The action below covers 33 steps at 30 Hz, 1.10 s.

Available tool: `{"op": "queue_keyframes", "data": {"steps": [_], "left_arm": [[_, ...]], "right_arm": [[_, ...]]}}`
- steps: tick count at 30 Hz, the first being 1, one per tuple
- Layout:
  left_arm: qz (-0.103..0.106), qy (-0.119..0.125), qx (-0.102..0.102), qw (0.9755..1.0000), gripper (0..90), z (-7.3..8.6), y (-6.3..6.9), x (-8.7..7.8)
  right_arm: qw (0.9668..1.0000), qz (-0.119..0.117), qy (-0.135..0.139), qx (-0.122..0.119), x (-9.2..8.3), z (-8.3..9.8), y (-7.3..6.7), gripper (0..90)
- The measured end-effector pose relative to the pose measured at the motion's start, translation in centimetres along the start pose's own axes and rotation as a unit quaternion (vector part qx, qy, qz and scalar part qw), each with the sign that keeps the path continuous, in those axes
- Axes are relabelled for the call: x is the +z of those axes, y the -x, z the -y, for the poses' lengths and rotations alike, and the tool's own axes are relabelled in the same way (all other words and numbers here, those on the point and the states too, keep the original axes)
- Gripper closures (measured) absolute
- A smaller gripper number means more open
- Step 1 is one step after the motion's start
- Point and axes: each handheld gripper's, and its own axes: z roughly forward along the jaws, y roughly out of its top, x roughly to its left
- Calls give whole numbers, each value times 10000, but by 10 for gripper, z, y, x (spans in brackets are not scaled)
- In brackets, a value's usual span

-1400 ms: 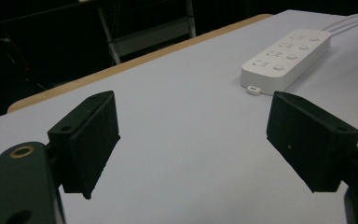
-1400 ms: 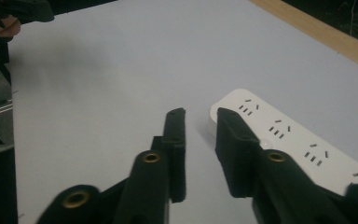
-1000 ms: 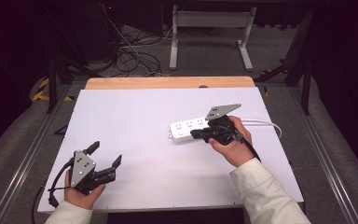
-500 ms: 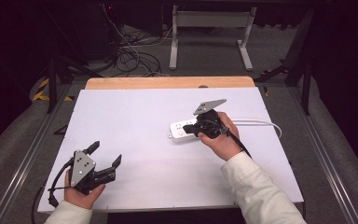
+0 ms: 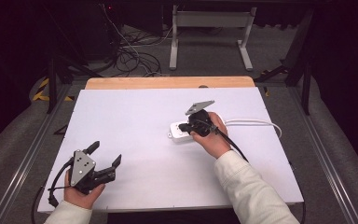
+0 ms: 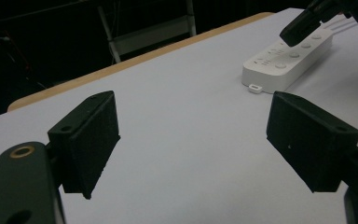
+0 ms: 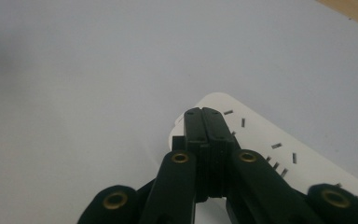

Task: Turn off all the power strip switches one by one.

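High view: power strip (image 5: pixel 185 130) lies mid-surface, long axis left-right, cord trailing right. Right tongs (image 5: pixel 185 126), pressed together, directly above its left end. Left tongs (image 5: pixel 105 161), spread apart, well away at near-left.

Table (image 5: pixel 135 126) viewed from above, looking forward; jaw-mounted views set close. Power strip (image 6: pixel 286 63) beyond left fingers (image 6: pixel 91 140), shared by all.

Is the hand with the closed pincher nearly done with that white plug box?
Done: the right gripper, jaws shut and empty, is over the white power strip. In hand: its tip sits by the buttons; whether it touches is unclear. Left: likely pressing one. The left gripper rests open at the table's near edge.
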Motion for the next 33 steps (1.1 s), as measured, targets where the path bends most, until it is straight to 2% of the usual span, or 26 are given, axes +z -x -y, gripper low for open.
{"op": "queue_keyframes", "data": {"steps": [13,23,33], "left_arm": [[9,3,-8,10000,173,0,0,0],[-23,-18,17,10000,173,0,0,1],[-23,-32,24,10000,173,0,1,0]], "right_arm": [[9995,151,-267,-61,19,5,1,900],[9993,197,-299,-102,23,6,0,900],[9993,204,-300,18,25,9,-1,900]]}}
